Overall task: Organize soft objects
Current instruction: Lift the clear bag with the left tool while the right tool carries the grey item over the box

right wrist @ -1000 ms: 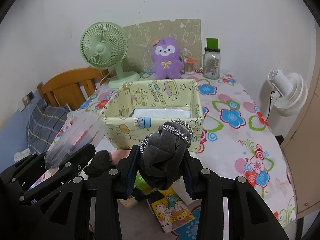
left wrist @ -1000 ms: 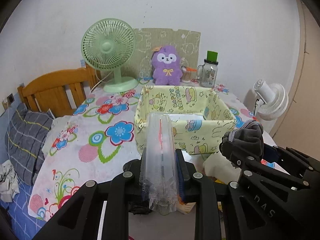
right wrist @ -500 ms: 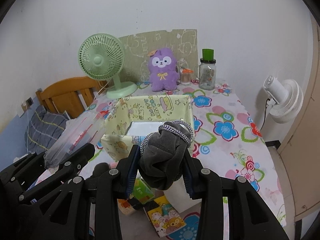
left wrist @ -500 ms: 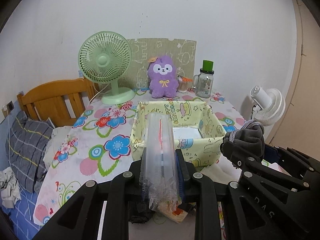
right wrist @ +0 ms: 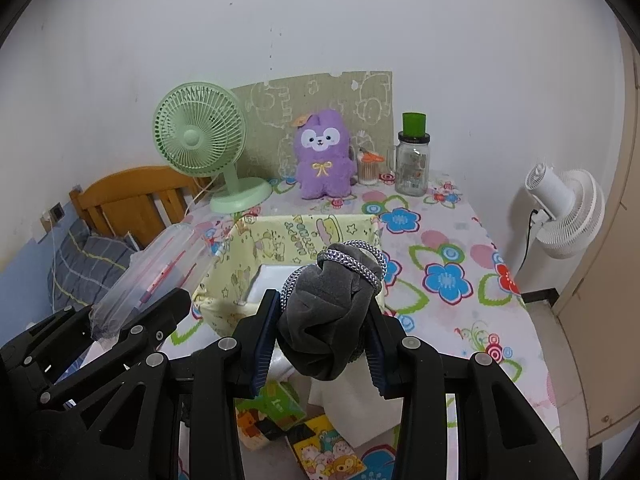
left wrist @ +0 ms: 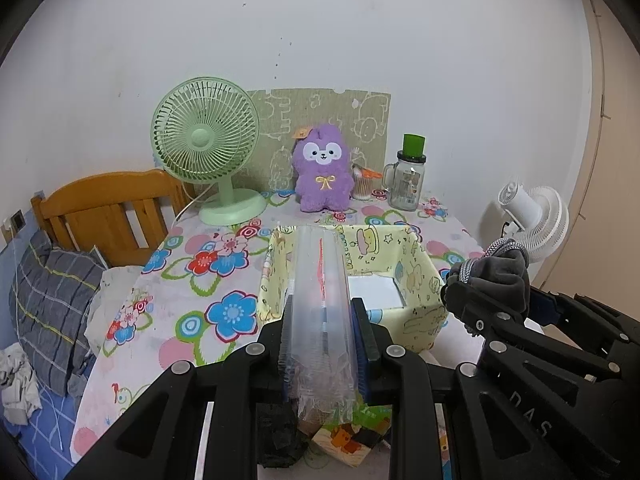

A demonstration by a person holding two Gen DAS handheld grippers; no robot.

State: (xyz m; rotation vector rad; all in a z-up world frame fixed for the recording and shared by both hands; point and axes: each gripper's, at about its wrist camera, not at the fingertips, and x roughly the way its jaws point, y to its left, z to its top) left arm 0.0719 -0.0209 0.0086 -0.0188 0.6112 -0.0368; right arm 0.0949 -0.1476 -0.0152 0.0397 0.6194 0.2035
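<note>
1. At the far left a grey checked pillow (left wrist: pixel 52 300) lay on the bed, with a wooden headboard (left wrist: pixel 108 212) behind it.
2. A green fan (left wrist: pixel 206 140) stood at the back left of the tabletop (left wrist: pixel 192 300), which wore a flowered cloth.
3. The left gripper (left wrist: pixel 322 336) had its fingers (left wrist: pixel 365 340) clenched on a clear plastic bag (left wrist: pixel 320 300), which stood up between them and pointed toward the box.
4. A purple plush toy (left wrist: pixel 322 172) sat against the back wall beside the green fan, in front of a patterned board (left wrist: pixel 320 120).
5. The yellow fabric box (left wrist: pixel 416 276) sat open mid-table, a white sheet lying on its floor.
6. Small picture cards (right wrist: pixel 324 452) lay on the tabletop just below both grippers.
7. The right gripper (right wrist: pixel 326 320) had its fingers (right wrist: pixel 264 332) grasping a grey cloth pouch (right wrist: pixel 328 312) trimmed with braided cord, held above the near edge of the box.
8. A glass jar with a green lid (right wrist: pixel 412 164) stood at the back right.
9. A white fan (right wrist: pixel 568 208) stood off the tabletop's right side.
</note>
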